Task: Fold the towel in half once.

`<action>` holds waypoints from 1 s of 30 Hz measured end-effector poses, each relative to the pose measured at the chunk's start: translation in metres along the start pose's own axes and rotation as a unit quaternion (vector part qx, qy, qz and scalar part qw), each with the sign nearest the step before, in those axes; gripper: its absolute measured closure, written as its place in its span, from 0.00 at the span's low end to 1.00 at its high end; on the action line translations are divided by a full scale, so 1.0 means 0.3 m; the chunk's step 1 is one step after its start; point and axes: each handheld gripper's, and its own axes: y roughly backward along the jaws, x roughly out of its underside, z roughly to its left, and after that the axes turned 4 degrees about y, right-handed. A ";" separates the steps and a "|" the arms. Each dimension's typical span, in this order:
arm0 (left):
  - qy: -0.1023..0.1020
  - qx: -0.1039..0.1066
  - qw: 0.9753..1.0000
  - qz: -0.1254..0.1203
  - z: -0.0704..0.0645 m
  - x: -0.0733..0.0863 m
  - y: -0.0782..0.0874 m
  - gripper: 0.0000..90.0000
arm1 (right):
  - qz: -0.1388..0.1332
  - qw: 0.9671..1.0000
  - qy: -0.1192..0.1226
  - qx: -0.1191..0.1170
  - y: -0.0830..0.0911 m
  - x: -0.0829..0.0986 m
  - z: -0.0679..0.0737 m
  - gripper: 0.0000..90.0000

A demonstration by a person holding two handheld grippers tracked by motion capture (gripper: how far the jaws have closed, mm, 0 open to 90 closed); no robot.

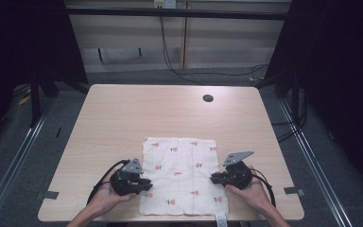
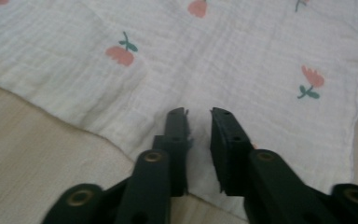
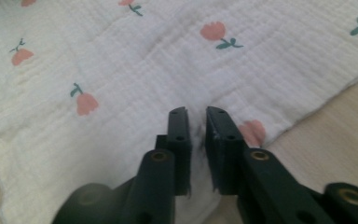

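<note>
Cloth (image 1: 182, 175), one piece, white with small red flowers, lies flat on the near half of the table (image 1: 123, 113). We hold two claws: the left claw (image 1: 147, 183) sits at the cloth's left edge, the right claw (image 1: 213, 178) at its right edge. In each gripper view the jaws stand narrowly apart over the fabric's border, with a little cloth apparently between them, not yet pinched tight. We judge the work barely begun: both edges are addressed, but nothing is lifted or folded, so gripping and folding remain
</note>
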 end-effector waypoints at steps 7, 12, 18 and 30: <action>0.040 -0.005 0.997 -0.059 0.056 -0.021 0.043 0.62 | -0.042 0.998 -0.011 0.045 0.031 -0.038 -0.049 0.74; 0.065 -0.015 0.995 -0.071 0.088 -0.019 0.050 0.57 | -0.038 0.995 -0.023 0.084 0.005 -0.090 -0.133 0.69; 0.057 -0.035 0.995 -0.079 0.108 -0.032 0.066 0.55 | -0.034 0.994 -0.024 0.098 -0.029 -0.166 -0.263 0.67; 0.084 -0.058 0.991 -0.083 0.157 -0.027 0.069 0.49 | -0.023 0.995 -0.025 0.093 -0.117 -0.189 -0.343 0.63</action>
